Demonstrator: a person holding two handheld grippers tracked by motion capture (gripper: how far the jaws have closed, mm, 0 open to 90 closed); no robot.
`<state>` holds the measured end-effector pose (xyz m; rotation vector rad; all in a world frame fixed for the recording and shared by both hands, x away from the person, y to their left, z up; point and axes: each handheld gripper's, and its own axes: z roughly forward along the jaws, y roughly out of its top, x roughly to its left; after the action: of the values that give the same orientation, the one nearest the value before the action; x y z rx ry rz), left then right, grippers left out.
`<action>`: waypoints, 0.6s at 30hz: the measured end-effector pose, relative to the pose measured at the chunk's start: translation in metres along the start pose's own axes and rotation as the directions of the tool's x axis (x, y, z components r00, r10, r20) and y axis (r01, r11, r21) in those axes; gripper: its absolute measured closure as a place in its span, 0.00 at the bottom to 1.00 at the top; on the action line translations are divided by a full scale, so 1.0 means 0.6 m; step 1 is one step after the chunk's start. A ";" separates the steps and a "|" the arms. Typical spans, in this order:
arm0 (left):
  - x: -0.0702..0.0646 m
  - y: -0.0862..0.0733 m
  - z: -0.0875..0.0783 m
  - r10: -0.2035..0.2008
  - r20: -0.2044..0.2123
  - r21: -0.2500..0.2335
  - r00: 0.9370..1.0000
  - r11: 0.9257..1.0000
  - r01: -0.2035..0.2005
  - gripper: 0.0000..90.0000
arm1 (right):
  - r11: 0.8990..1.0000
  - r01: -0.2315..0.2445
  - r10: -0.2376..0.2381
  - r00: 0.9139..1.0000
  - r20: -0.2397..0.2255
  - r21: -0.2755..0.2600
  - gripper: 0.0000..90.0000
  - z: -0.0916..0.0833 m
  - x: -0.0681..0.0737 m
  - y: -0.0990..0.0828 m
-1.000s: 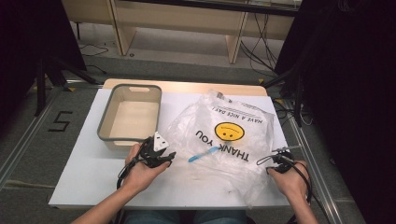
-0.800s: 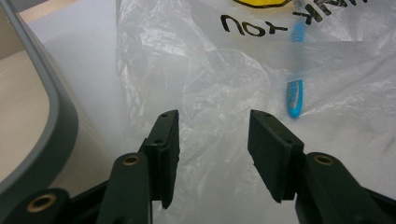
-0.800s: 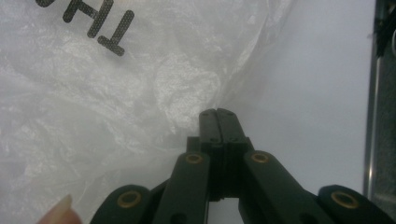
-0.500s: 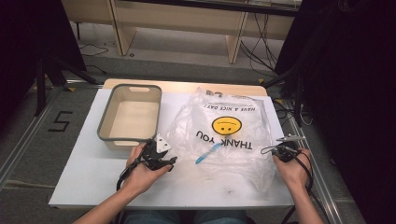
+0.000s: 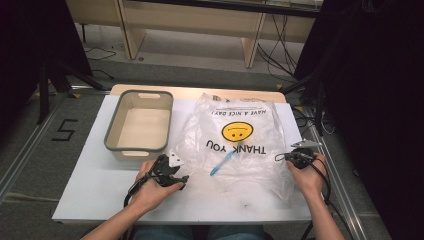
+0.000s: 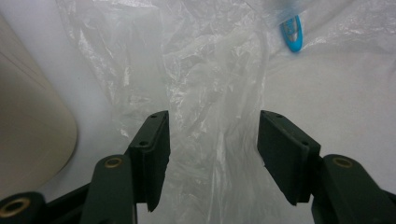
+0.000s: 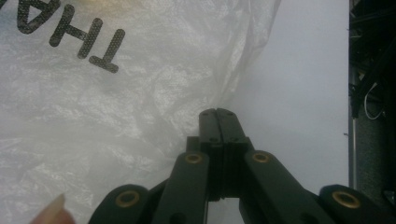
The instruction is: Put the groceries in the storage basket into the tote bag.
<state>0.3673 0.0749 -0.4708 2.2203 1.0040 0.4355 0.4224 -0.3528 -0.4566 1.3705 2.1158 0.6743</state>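
Clear crinkled plastic bag with yellow smiley print [image 5: 239, 145] lies flat mid-table in high view, blue pen [image 5: 221, 163] inside, grey-rimmed beige tub [image 5: 141, 125] beside it.

Left gripper view: left gripper [image 6: 212, 154] jaws have just been opening, bag film between, unpinched.

Right gripper view: right gripper [image 7: 217, 114] closed at bag edge (grip on film unclear).

Likely step: spreading bag mouth; next calls for left regrip.
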 end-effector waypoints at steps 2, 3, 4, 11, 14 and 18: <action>-0.002 0.000 -0.001 -0.001 0.002 -0.002 1.000 1.000 0.001 0.49 | 1.000 -0.005 0.005 1.000 -0.014 0.000 0.93 -0.004 0.002 0.001; -0.002 0.000 -0.002 0.006 0.000 -0.005 1.000 1.000 -0.006 0.49 | 1.000 -0.007 0.007 1.000 -0.022 -0.001 0.90 -0.005 0.003 0.001; -0.002 0.000 -0.003 0.006 -0.004 -0.011 1.000 1.000 -0.006 0.49 | 1.000 -0.008 0.008 1.000 -0.021 -0.004 0.87 -0.008 0.005 0.001; -0.001 -0.001 -0.017 -0.010 -0.022 -0.045 1.000 0.999 0.009 0.44 | 0.997 -0.053 0.049 0.997 -0.060 -0.060 0.66 -0.044 0.016 -0.002; 0.001 -0.002 -0.023 -0.027 -0.019 -0.063 0.999 0.998 0.026 0.43 | 0.995 -0.069 0.063 0.994 -0.088 -0.076 0.56 -0.058 0.025 -0.007; 0.002 -0.004 -0.029 -0.047 -0.005 -0.083 0.999 0.995 0.046 0.42 | 0.992 -0.061 0.051 0.995 -0.091 -0.111 0.48 -0.076 0.033 -0.010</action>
<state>0.3574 0.0847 -0.4596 2.1187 1.0206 0.4559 0.3814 -0.3420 -0.4299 1.3645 2.0784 0.8791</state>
